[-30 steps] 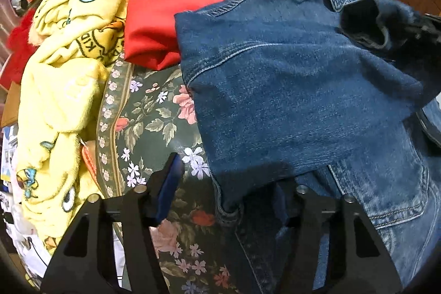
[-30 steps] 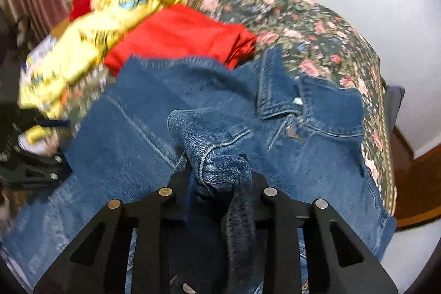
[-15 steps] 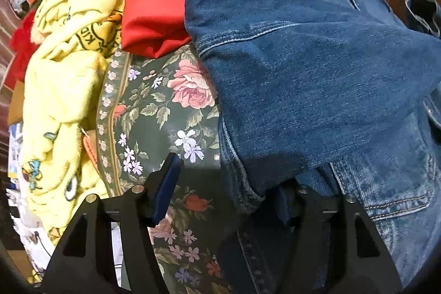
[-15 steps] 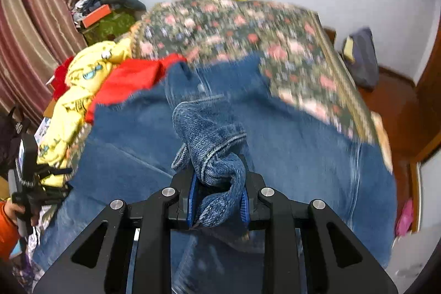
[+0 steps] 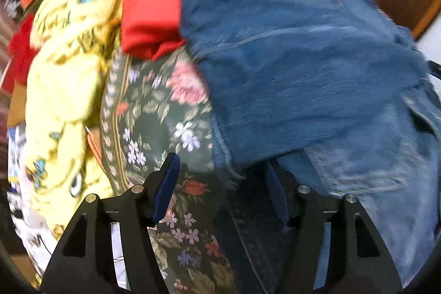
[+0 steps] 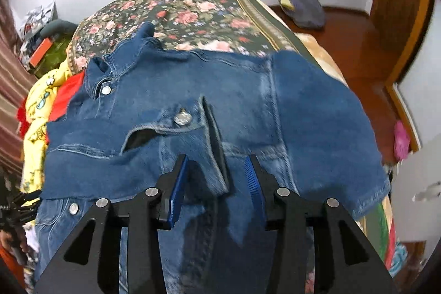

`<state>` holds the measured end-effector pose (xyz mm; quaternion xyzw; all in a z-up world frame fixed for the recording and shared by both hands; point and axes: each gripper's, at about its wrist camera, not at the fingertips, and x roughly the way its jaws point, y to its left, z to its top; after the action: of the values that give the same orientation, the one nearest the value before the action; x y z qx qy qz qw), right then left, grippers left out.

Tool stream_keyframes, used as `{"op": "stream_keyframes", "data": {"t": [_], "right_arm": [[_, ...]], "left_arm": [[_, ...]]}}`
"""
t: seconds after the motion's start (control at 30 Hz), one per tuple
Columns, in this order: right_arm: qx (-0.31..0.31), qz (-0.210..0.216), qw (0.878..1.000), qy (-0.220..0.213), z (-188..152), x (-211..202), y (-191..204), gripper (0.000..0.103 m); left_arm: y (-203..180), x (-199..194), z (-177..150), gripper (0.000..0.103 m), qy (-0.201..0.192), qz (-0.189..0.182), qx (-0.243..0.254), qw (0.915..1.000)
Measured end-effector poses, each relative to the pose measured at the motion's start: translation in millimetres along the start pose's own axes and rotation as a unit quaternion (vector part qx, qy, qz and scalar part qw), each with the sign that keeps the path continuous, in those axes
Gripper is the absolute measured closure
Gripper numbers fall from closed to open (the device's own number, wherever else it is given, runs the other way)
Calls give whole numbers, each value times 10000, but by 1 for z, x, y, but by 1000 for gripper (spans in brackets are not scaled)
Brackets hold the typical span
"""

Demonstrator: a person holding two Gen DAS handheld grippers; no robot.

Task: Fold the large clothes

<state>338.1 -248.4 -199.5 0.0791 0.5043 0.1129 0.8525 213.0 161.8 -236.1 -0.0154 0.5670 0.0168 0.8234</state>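
Note:
A blue denim jacket (image 6: pixel 248 106) lies spread on the flowered bedspread (image 6: pixel 193 15), with one sleeve folded across its front. My right gripper (image 6: pixel 216 186) is open just above the jacket, and a denim cuff edge lies loose between its blue pads. In the left wrist view the jacket (image 5: pixel 303 59) fills the right side. My left gripper (image 5: pixel 223 186) is open over the jacket's left edge and the bedspread (image 5: pixel 154 112); its right finger sits partly under a denim fold.
A red garment (image 5: pixel 154 10) and a yellow cartoon-print blanket (image 5: pixel 63 79) lie left of the jacket. The bed's right edge drops to a wooden floor (image 6: pixel 350 26) with a grey bag (image 6: pixel 303 4). A white wall stands behind the bed.
My right gripper has opened and let go of the denim sleeve, which now lies folded across the jacket. The left view has shifted slightly and is blurred.

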Motion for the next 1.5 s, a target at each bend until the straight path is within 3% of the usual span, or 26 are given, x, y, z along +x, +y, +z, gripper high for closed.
{"op": "stream_keyframes", "data": {"t": [0.13, 0.27, 0.33, 0.53, 0.63, 0.8, 0.87, 1.07, 1.27, 1.5], "right_arm": [[30, 161, 9998, -134, 1, -17, 0, 64], [-216, 239, 9986, -409, 7, -22, 19, 38], [-395, 186, 9981, -440, 10, -16, 30, 32], [-638, -113, 9975, 300, 4, 40, 38, 29], [-378, 50, 9978, 538, -3, 49, 23, 29], [-145, 3, 9998, 157, 0, 15, -4, 29], [-14, -210, 9998, -51, 0, -3, -24, 29], [787, -444, 9959, -92, -9, -26, -95, 29], [1961, 6, 9803, 233, -29, -9, -152, 29], [2718, 562, 9606, 171, -32, 17, -170, 26]], "left_arm": [[-19, -44, 12, 41, -471, 71, 377, 9982], [-31, -73, 40, 30, -952, 106, 447, 9944], [-40, -78, 57, 27, -1085, 84, 432, 9931], [-75, -50, 96, 26, -899, -108, 537, 9944], [-97, -32, 105, 26, -764, -198, 661, 9947], [-144, -12, 115, 26, -670, -420, 918, 9926], [-162, -4, 117, 26, -601, -553, 973, 9919], [-212, 17, 124, 26, -478, -772, 1190, 9887], [-241, 30, 134, 24, -469, -684, 1334, 9876], [-236, 23, 144, 24, -564, -661, 1130, 9898]]}}
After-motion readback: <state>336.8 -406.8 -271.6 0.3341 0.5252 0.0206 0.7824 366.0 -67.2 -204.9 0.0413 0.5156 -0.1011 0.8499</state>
